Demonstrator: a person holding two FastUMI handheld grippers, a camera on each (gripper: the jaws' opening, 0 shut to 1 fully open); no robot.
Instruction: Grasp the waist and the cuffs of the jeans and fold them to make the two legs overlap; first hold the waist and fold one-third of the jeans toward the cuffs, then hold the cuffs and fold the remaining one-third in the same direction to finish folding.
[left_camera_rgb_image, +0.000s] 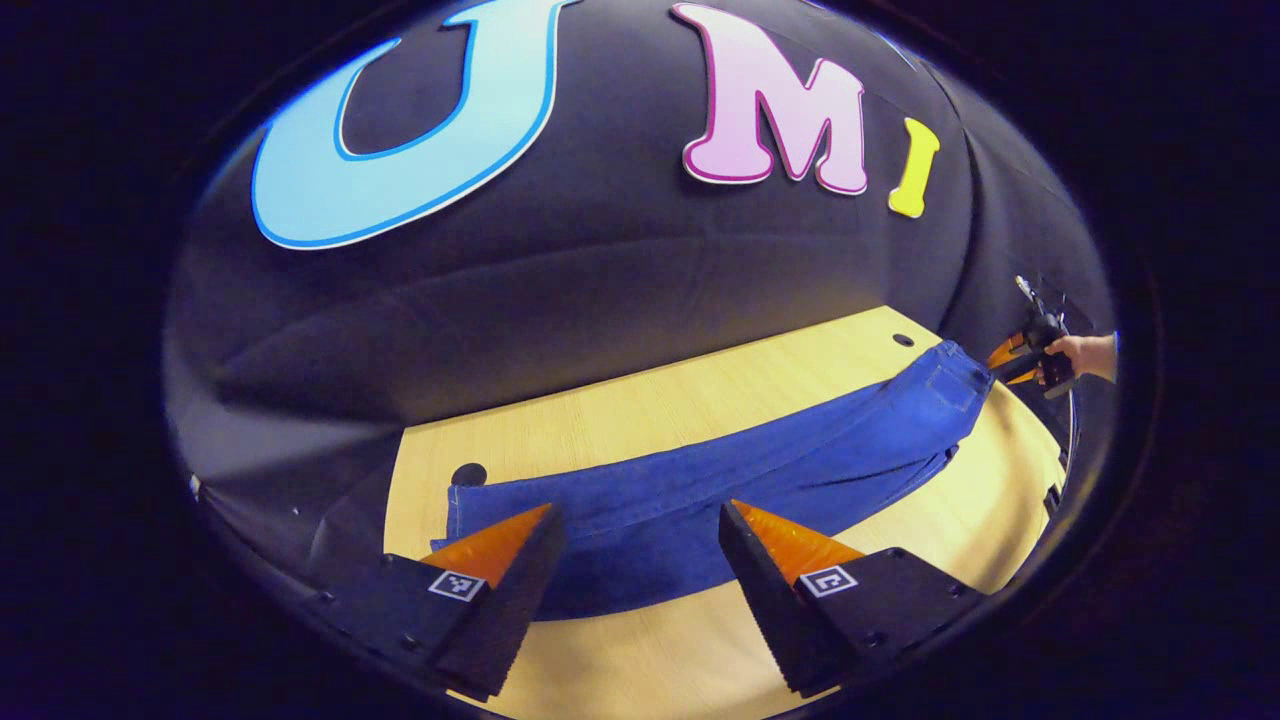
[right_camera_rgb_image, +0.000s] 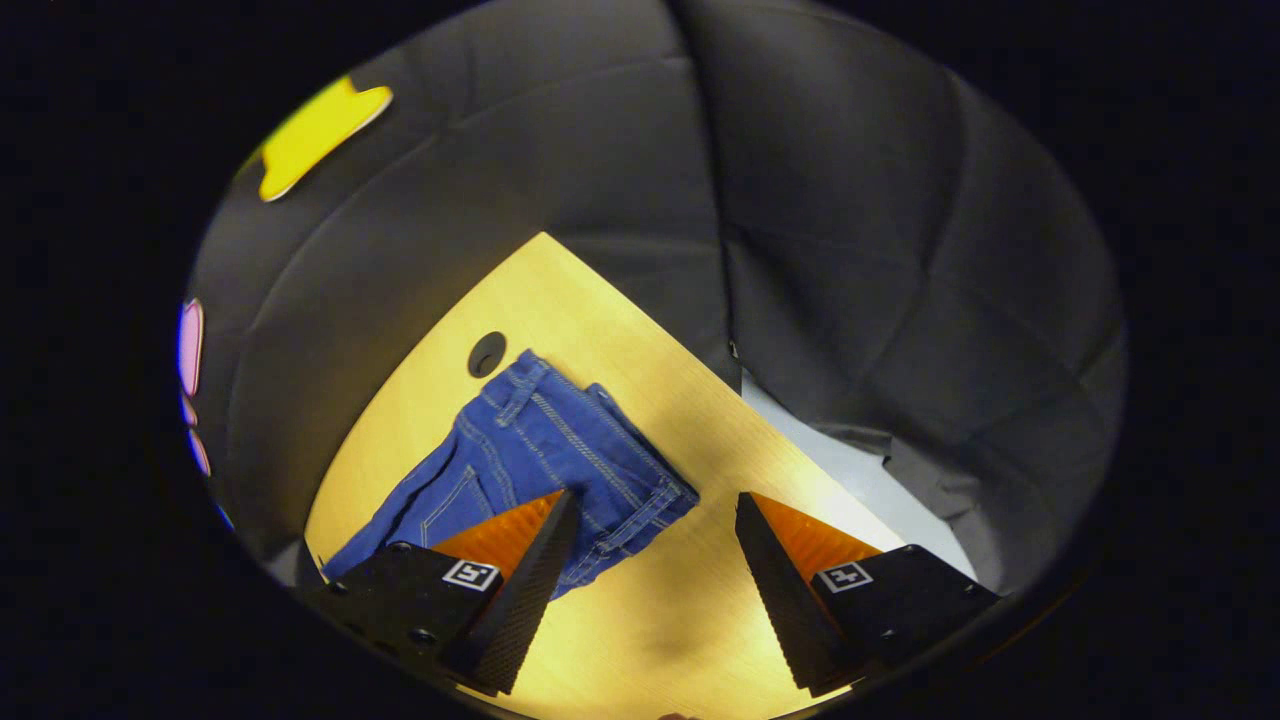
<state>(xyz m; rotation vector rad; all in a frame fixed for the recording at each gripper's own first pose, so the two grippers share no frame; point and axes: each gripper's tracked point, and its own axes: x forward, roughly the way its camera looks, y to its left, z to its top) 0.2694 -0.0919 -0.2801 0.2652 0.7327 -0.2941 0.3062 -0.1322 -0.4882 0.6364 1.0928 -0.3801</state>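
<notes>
Blue jeans (left_camera_rgb_image: 700, 480) lie stretched across the light wooden table (left_camera_rgb_image: 620, 410), legs overlapped, cuffs at the left end and waist at the far right end. My left gripper (left_camera_rgb_image: 640, 545) hovers open above the leg part near the cuffs, holding nothing. In the right gripper view the waist of the jeans (right_camera_rgb_image: 560, 440) lies flat with its seams and belt loops showing. My right gripper (right_camera_rgb_image: 655, 555) stands open just above the waist's near corner, one finger over the denim, the other over bare wood. Farther off in the left gripper view, the right gripper (left_camera_rgb_image: 1015, 358) is held by a hand (left_camera_rgb_image: 1085, 352) at the waist end.
The table has a round cable hole near each end: hole (left_camera_rgb_image: 468, 474) by the cuffs, hole (right_camera_rgb_image: 487, 353) by the waist. Black cloth walls close the booth behind and at the sides. The table's right edge (right_camera_rgb_image: 800, 440) drops to a pale floor.
</notes>
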